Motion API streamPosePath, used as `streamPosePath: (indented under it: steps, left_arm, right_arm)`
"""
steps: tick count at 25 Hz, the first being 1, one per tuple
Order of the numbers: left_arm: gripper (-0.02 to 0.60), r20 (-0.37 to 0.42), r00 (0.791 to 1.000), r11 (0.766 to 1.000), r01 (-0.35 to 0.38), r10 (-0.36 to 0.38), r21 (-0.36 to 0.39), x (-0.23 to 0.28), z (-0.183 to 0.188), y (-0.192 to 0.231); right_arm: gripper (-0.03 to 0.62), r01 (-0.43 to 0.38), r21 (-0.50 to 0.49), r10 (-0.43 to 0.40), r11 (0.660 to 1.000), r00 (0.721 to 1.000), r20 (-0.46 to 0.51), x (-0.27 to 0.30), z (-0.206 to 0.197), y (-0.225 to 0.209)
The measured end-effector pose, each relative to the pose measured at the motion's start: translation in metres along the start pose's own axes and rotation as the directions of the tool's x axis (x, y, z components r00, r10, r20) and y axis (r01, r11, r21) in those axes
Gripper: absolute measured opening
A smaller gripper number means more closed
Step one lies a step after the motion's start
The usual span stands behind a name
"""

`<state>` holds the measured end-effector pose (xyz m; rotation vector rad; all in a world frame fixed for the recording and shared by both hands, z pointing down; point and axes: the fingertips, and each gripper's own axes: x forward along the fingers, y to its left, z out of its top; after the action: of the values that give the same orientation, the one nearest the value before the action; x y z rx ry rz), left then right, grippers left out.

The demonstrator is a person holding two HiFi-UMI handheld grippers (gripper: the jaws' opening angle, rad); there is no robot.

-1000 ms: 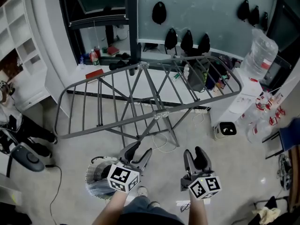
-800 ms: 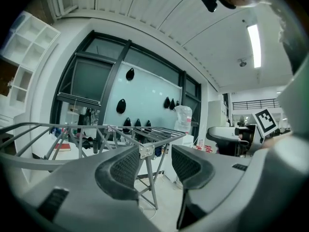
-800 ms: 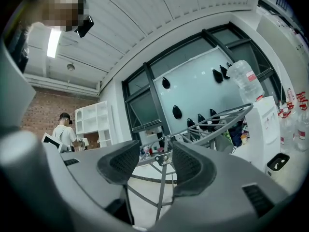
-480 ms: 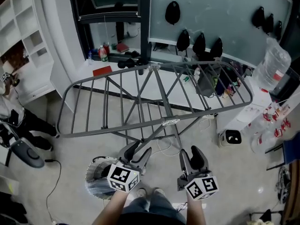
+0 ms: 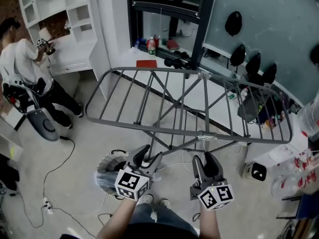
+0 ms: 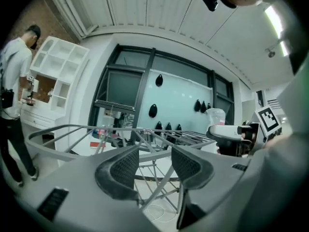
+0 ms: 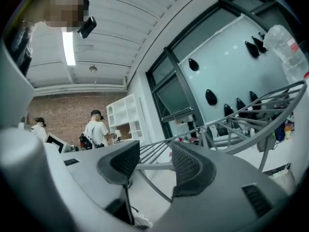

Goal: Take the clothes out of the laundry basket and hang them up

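Head view: both grippers were held side by side low in the frame, pointing toward the drying rack (image 5: 189,103).

Left gripper (image 5: 148,157): jaws stood wide apart. In the left gripper view (image 6: 154,153) only the grey bars of the drying rack (image 6: 145,132) showed through the gap, and the pads (image 6: 123,166) pressed on nothing.

Right gripper (image 5: 205,162): jaws were also wide apart. The right gripper view (image 7: 155,153) gave the same reading, with a rail of the drying rack (image 7: 159,167) visible beyond the gap and no contact with either pad.

Laundry basket (image 5: 102,164): it sat on the floor just left of the left gripper and was partly covered by it, beneath the near rail of the rack. Pale grey-blue clothes (image 5: 105,184) lay inside; single items could not be made out.

The rack stood unfolded between the grippers and the glass wall (image 5: 269,14), its top level.

Surroundings: a second person (image 5: 20,63) stood at a white shelf unit (image 5: 65,9) at upper left. A cable (image 5: 60,156) trailed over the floor near the basket.
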<state>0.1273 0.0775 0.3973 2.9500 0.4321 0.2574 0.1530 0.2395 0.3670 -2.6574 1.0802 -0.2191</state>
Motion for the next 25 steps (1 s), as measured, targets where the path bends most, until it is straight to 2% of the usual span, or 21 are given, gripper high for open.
streamPosePath:
  steps: [3, 6, 9, 14, 17, 20, 23, 25]
  left_arm:
    - [0.206, -0.002, 0.993, 0.993, -0.118, 0.118, -0.016, -0.026, -0.004, 0.035]
    - [0.206, -0.002, 0.967, 0.967, -0.253, 0.253, -0.041, -0.064, -0.010, 0.074]
    - [0.206, -0.006, 0.924, 0.921, -0.381, 0.382, -0.080, -0.107, -0.020, 0.110]
    - [0.206, -0.024, 0.841, 0.833, -0.540, 0.541, -0.123, -0.176, -0.038, 0.149]
    - [0.206, -0.038, 0.803, 0.792, -0.594, 0.595, -0.142, -0.206, -0.051, 0.160]
    - [0.206, -0.064, 0.780, 0.766, -0.624, 0.622, -0.158, -0.222, -0.069, 0.161]
    - [0.206, -0.091, 0.781, 0.764, -0.623, 0.617, -0.168, -0.225, -0.086, 0.162]
    - [0.206, -0.108, 0.791, 0.773, -0.611, 0.602, -0.171, -0.227, -0.105, 0.162]
  right_arm:
    - [0.206, -0.101, 0.018, 0.102, 0.995, 0.994, -0.038, 0.031, -0.013, 0.022]
    - [0.206, -0.223, 0.038, 0.225, 0.974, 0.971, -0.082, 0.063, -0.030, 0.058]
    - [0.206, -0.345, 0.066, 0.351, 0.936, 0.928, -0.125, 0.093, -0.050, 0.105]
    - [0.206, -0.469, 0.108, 0.481, 0.877, 0.852, -0.205, 0.125, -0.077, 0.180]
    - [0.206, -0.532, 0.113, 0.543, 0.839, 0.806, -0.237, 0.134, -0.098, 0.206]
    - [0.206, -0.574, 0.128, 0.585, 0.809, 0.767, -0.264, 0.137, -0.123, 0.214]
    - [0.206, -0.571, 0.137, 0.584, 0.809, 0.756, -0.296, 0.138, -0.142, 0.215]
    - [0.206, -0.549, 0.135, 0.561, 0.825, 0.762, -0.324, 0.135, -0.160, 0.216]
